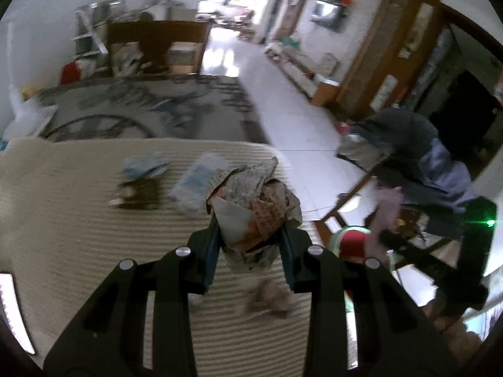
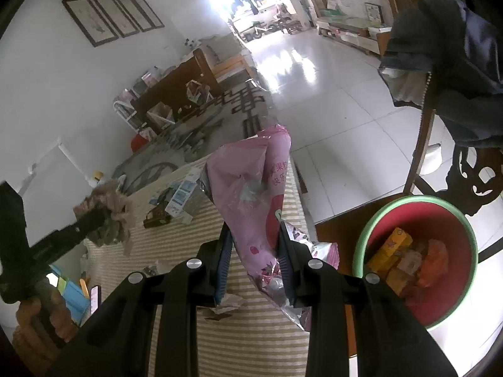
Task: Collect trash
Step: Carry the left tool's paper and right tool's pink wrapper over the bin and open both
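Note:
My left gripper (image 1: 250, 232) is shut on a crumpled wad of printed paper (image 1: 251, 201), held above the striped cream cloth (image 1: 94, 220). In the right wrist view the same left gripper (image 2: 94, 220) shows at the left with the paper wad (image 2: 110, 216), a hand under it. My right gripper (image 2: 254, 251) is shut on a pink snack bag (image 2: 251, 182), raised over the cloth (image 2: 251, 339). A red bin with a green rim (image 2: 418, 207) stands on the floor to the right, holding yellow and orange packets. The bin (image 1: 352, 242) peeks out right of the left gripper.
Blue-white wrappers (image 1: 198, 182) and a dark packet (image 1: 138, 191) lie further back on the cloth; they appear as wrappers (image 2: 179, 198) in the other view. Torn scraps (image 2: 226, 304) lie near the front. A chair draped with dark clothes (image 2: 456, 72) stands right. Grey rug and white tiles beyond.

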A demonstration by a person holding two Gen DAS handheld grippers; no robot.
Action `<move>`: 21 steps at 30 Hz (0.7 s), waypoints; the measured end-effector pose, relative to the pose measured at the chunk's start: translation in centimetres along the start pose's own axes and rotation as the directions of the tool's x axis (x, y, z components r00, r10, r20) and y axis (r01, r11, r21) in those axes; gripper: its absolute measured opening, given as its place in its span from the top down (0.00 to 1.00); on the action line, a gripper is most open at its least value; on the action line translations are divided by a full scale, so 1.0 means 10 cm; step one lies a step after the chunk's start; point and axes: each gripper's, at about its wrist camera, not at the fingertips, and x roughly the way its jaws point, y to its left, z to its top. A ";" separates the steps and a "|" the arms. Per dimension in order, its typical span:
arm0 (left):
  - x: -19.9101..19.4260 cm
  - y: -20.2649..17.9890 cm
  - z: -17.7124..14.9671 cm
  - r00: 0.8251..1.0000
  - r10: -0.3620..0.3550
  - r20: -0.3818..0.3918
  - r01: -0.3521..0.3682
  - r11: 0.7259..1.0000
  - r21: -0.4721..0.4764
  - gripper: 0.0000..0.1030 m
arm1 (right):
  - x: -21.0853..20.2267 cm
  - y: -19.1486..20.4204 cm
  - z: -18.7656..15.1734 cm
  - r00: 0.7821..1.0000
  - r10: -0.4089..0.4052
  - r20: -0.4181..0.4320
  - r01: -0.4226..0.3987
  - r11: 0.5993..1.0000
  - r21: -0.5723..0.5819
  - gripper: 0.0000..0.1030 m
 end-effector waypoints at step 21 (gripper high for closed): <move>0.76 -1.85 0.00 0.945 -0.289 -0.155 0.318 0.923 0.215 0.68 | -0.90 -1.39 0.00 0.971 -0.210 0.117 0.177 0.953 0.245 0.72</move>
